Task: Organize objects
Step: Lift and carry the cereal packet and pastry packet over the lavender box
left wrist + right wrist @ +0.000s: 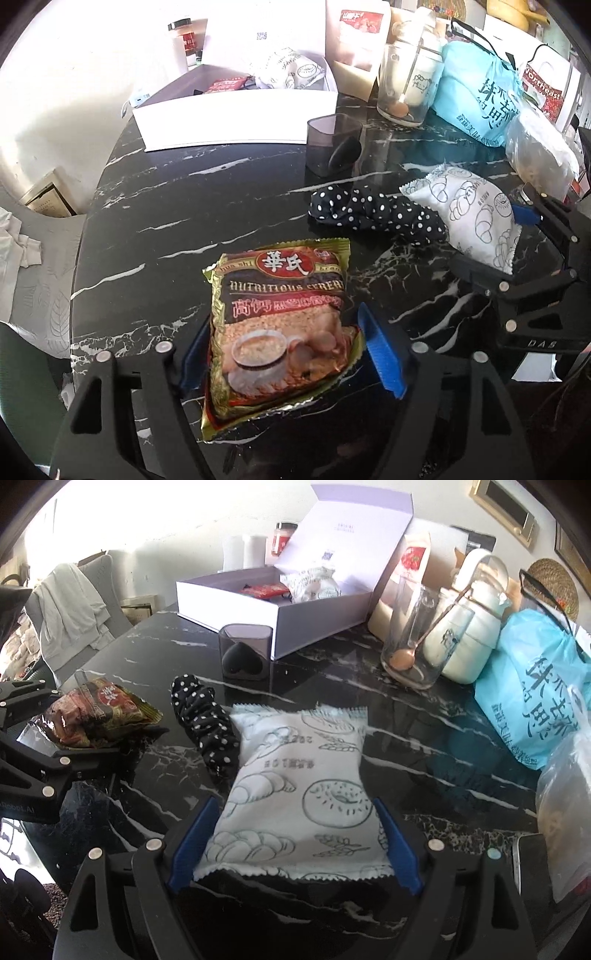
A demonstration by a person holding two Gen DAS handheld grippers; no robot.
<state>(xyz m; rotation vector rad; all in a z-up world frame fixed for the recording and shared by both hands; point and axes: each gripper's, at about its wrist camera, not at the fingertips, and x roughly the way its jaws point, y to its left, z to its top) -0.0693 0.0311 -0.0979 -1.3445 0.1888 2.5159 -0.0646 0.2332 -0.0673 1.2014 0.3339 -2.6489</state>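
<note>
My left gripper (284, 350) is shut on a brown and gold cereal packet (280, 325), its blue pads pressing both sides, low over the black marble table (166, 206). My right gripper (295, 845) is shut on a white bread packet (295, 794) printed with pastries. The bread packet also shows in the left wrist view (469, 210) and the cereal packet in the right wrist view (99, 712). A black polka-dot scrunchie (207, 723) lies between the two packets. An open white box (314, 609) at the back holds a red packet (264, 590) and another white packet (314, 585).
A dark clear cup (245, 651) with a black sponge stands before the box. A glass (413, 646) with a spoon, a white jar (465, 635), a blue bag (535, 701) and a clear plastic bag (565, 805) crowd the right side. A chair with cloth (74, 609) stands left.
</note>
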